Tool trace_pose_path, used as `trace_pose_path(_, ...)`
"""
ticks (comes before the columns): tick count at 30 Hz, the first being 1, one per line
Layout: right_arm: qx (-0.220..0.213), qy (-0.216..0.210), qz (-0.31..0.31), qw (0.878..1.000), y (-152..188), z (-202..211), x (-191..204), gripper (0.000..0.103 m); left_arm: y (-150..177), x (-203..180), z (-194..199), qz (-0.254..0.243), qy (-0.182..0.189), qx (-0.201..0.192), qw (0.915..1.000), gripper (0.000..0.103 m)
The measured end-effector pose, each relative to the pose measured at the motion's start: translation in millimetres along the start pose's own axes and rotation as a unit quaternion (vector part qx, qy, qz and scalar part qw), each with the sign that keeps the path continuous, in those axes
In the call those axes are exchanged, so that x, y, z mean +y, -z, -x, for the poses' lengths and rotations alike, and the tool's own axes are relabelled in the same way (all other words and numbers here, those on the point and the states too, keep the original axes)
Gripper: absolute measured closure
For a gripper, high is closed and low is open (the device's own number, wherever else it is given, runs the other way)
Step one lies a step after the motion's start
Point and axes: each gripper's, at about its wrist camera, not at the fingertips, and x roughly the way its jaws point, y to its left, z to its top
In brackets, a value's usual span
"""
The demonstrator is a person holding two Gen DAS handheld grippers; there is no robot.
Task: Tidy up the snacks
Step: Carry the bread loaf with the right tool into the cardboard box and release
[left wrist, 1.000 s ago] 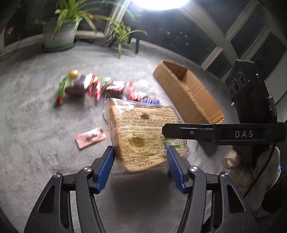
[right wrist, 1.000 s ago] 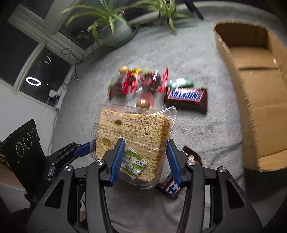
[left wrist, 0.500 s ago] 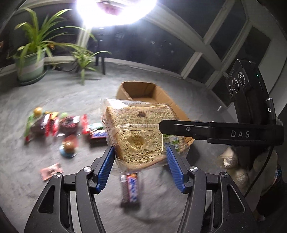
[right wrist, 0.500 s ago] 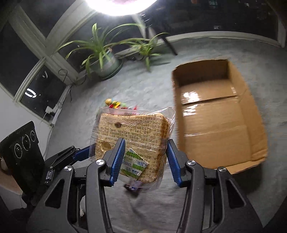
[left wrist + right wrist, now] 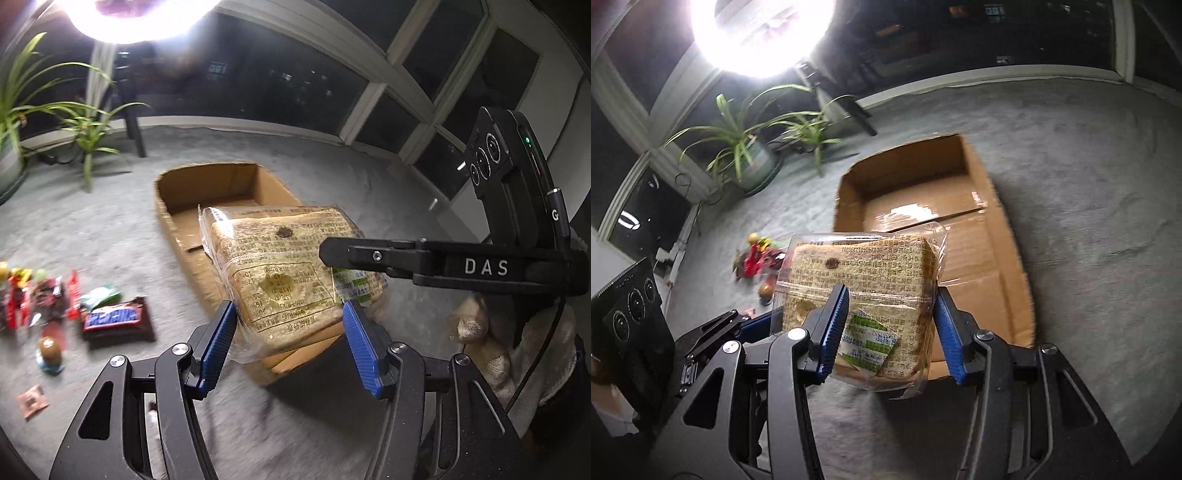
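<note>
A bag of sliced bread (image 5: 284, 273) in clear wrap is held in the air between both grippers. My left gripper (image 5: 290, 332) is shut on its near end. My right gripper (image 5: 890, 325) is shut on the same bread bag (image 5: 864, 288); its black finger (image 5: 388, 254) crosses the left wrist view from the right. The bread hangs over the near end of an open brown cardboard box (image 5: 229, 184), which also shows in the right wrist view (image 5: 923, 192) and holds nothing visible.
A pile of snacks lies on the grey carpet at the left: a Snickers bag (image 5: 116, 317), red wrappers (image 5: 40, 299), a small round snack (image 5: 50, 354), a pink packet (image 5: 32, 400). Potted plants (image 5: 750, 151) stand by the windows.
Both grippers have carried the bread from above the snack pile to the right, over the cardboard box. The grip has not changed.
</note>
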Motion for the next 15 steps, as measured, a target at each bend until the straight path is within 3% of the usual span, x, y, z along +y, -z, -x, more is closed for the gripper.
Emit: trace_pose_path(15,0.002,0.021,-0.007,1.0,-14,-8,-29,0.054,-9,-16,-35,-0.019,-0.017,0.019,0.9995,0.045)
